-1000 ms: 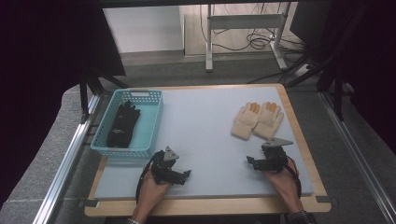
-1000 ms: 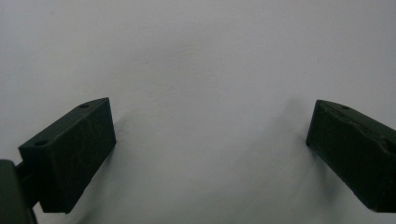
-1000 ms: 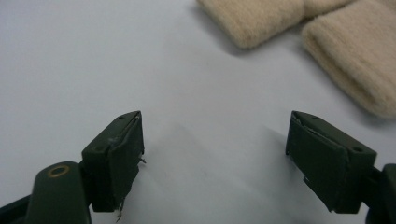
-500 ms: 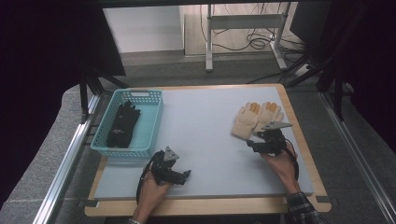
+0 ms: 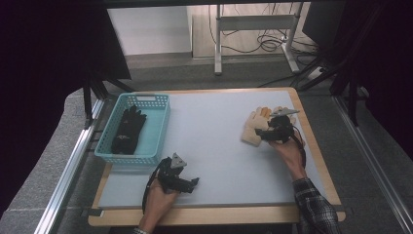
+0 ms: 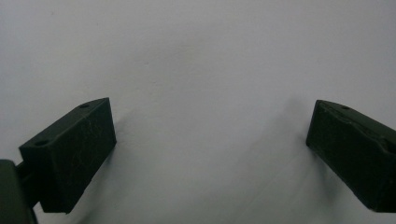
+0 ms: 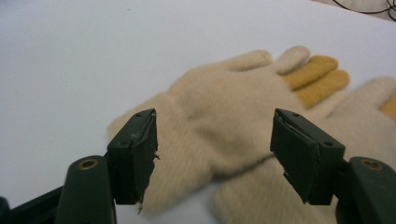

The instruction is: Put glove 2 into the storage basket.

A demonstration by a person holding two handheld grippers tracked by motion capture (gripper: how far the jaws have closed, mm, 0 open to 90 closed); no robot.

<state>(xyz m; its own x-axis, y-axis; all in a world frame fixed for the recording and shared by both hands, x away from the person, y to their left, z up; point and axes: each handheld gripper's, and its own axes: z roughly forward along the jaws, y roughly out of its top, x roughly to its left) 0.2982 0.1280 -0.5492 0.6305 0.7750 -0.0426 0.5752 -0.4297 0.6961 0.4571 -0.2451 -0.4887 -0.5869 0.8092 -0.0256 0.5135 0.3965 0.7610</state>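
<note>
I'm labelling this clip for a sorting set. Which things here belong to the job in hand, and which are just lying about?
Belongs to the job:
- cream gloves, under the open right gripper
- blue basket
- black glove in that basket

Lying about:
- metal stand beyond the table
- cables on the floor
</note>
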